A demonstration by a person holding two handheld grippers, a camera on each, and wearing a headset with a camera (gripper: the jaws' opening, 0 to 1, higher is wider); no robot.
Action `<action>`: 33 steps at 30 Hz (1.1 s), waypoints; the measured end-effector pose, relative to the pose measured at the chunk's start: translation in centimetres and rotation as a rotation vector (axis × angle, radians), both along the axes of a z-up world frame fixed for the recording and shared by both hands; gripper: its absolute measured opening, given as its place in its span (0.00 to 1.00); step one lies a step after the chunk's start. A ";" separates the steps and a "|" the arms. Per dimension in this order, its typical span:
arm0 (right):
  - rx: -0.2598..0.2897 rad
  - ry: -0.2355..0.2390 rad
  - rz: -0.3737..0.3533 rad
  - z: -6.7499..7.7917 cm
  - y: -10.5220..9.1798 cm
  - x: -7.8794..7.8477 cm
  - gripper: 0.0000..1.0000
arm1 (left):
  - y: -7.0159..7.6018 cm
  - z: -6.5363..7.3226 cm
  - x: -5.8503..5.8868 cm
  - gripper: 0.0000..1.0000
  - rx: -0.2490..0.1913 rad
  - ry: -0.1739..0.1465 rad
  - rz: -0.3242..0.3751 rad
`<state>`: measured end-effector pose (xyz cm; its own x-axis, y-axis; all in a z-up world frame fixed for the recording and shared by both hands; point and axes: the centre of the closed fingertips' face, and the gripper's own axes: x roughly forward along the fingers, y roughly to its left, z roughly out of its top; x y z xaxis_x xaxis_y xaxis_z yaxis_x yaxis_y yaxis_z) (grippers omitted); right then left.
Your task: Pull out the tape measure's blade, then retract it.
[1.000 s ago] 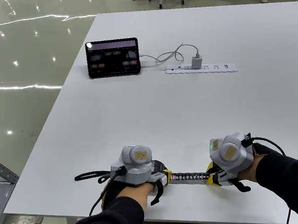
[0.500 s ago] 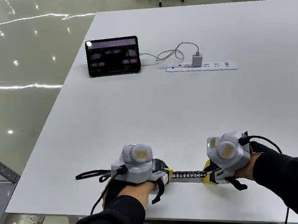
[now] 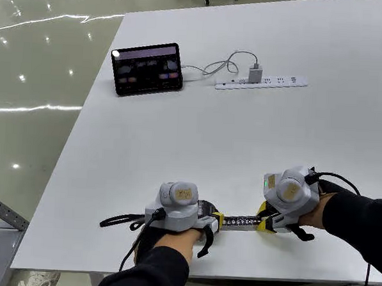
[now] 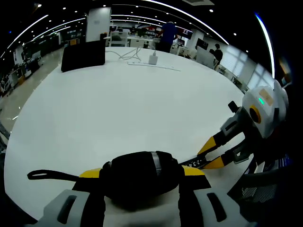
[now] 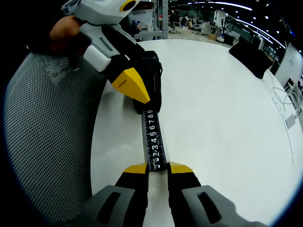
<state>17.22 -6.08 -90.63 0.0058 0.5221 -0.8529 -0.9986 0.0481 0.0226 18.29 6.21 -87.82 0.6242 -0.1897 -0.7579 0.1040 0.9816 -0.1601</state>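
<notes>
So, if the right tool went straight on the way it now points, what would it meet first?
Probably the black tape measure case, held by the left tool. The right tool is shut on the blade tip and points along the blade straight at that case.

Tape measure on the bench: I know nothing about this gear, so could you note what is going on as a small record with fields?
surface: white table
left gripper: closed around the black tape measure case
right gripper: pinching the free end of the blade
blade state: partly out, numbers showing, stretched from case to right gripper
far end of table: tablet, power strip with a charger plugged in
task stage: blade is out, not yet back inside
</notes>
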 end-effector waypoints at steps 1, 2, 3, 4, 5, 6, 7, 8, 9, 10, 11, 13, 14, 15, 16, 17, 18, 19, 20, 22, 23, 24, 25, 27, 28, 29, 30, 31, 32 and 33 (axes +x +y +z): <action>0.000 -0.001 0.000 0.0 0.0 0.0 0.11 | 0.0 0.0 0.0 0.58 0.000 0.000 0.000; 0.000 0.000 -0.001 0.0 0.1 0.0 0.11 | 0.0 0.0 0.0 0.58 -0.001 0.000 0.000; -0.002 -0.001 0.002 0.0 0.1 0.0 0.11 | 0.0 0.0 0.0 0.58 -0.001 0.000 -0.001; -0.002 -0.001 0.005 0.0 0.2 0.0 0.11 | 0.0 0.0 0.0 0.58 -0.001 0.000 -0.001; -0.002 -0.003 0.011 0.0 0.2 0.0 0.11 | 0.0 0.0 0.0 0.58 -0.002 0.000 -0.001; -0.003 -0.002 0.011 0.0 0.3 0.1 0.11 | 0.0 0.0 0.0 0.58 -0.002 0.000 -0.001; -0.003 -0.001 0.011 0.0 0.3 0.0 0.11 | 0.0 0.0 0.0 0.58 -0.003 -0.001 -0.001; -0.003 0.002 0.010 -0.1 0.4 0.1 0.11 | 0.0 0.0 0.0 0.58 -0.003 -0.001 -0.001; -0.003 0.004 0.006 -0.1 0.5 0.1 0.11 | 0.0 0.0 0.0 0.58 -0.004 -0.002 -0.001; -0.004 0.002 0.006 -0.1 0.6 0.1 0.11 | 0.0 0.0 0.0 0.58 -0.004 -0.002 -0.001; 0.001 0.005 -0.012 -0.1 0.7 0.1 0.11 | 0.0 0.0 0.0 0.58 -0.005 -0.002 -0.002; 0.003 0.010 -0.021 0.0 0.9 0.0 0.10 | 0.0 0.0 0.0 0.58 -0.006 -0.003 -0.001; 0.001 0.007 -0.016 0.0 0.9 0.0 0.10 | 0.0 0.0 0.0 0.58 -0.006 -0.002 -0.001; 0.000 0.004 -0.012 0.0 0.9 0.0 0.10 | 0.0 0.0 0.0 0.58 -0.006 -0.002 -0.001; -0.002 0.005 -0.012 0.0 1.0 -0.1 0.10 | 0.0 0.0 0.0 0.58 -0.007 -0.002 -0.002; -0.002 0.006 -0.012 0.0 1.0 -0.1 0.10 | 0.0 -0.1 0.0 0.58 -0.007 -0.002 -0.001; -0.001 0.007 -0.012 0.0 1.0 0.0 0.10 | 0.0 -0.1 0.0 0.58 -0.008 -0.002 -0.001; 0.002 0.008 -0.013 0.0 1.1 -0.1 0.10 | 0.0 -0.1 0.0 0.58 -0.008 -0.002 -0.001; 0.004 0.009 -0.015 0.0 1.1 -0.1 0.10 | 0.0 -0.1 0.0 0.58 -0.008 -0.002 -0.001; 0.010 0.011 -0.016 0.0 1.2 0.0 0.10 | 0.0 -0.1 0.0 0.58 -0.008 -0.003 -0.001; 0.017 0.020 -0.030 0.1 1.3 0.0 0.10 | 0.0 -0.1 0.0 0.58 -0.009 -0.002 -0.001; 0.019 0.020 -0.030 0.1 1.4 0.0 0.10 | 0.0 -0.1 0.0 0.58 -0.010 -0.002 0.000; 0.022 0.021 -0.030 0.1 1.4 0.0 0.10 | 0.0 -0.1 0.0 0.58 -0.014 -0.002 0.002; 0.023 0.018 -0.027 0.0 1.5 0.0 0.10 | 0.0 0.0 0.0 0.58 -0.017 -0.004 0.000; 0.023 0.018 -0.029 0.0 1.6 0.0 0.10 | 0.0 0.0 0.0 0.58 -0.016 -0.003 -0.002; 0.024 0.017 -0.030 0.0 1.6 0.0 0.10 | 0.0 0.0 0.0 0.58 -0.017 -0.003 -0.002; 0.026 0.016 -0.029 0.0 1.7 0.0 0.10 | 0.0 0.0 0.0 0.58 -0.017 -0.003 -0.003; 0.027 0.015 -0.029 0.0 1.7 0.0 0.10 | 0.0 0.0 0.0 0.58 -0.017 -0.003 -0.004; 0.028 0.015 -0.028 0.0 1.8 0.0 0.10 | 0.0 0.0 0.0 0.58 -0.017 -0.003 -0.005; 0.030 0.016 -0.026 0.0 1.8 -0.1 0.10 | 0.0 0.0 0.0 0.58 -0.018 -0.003 -0.006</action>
<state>17.16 -4.25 -90.64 0.0058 0.5475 -0.8368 -0.9965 0.0730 0.0408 18.26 6.23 -87.85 0.6254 -0.2071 -0.7523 0.1101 0.9779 -0.1776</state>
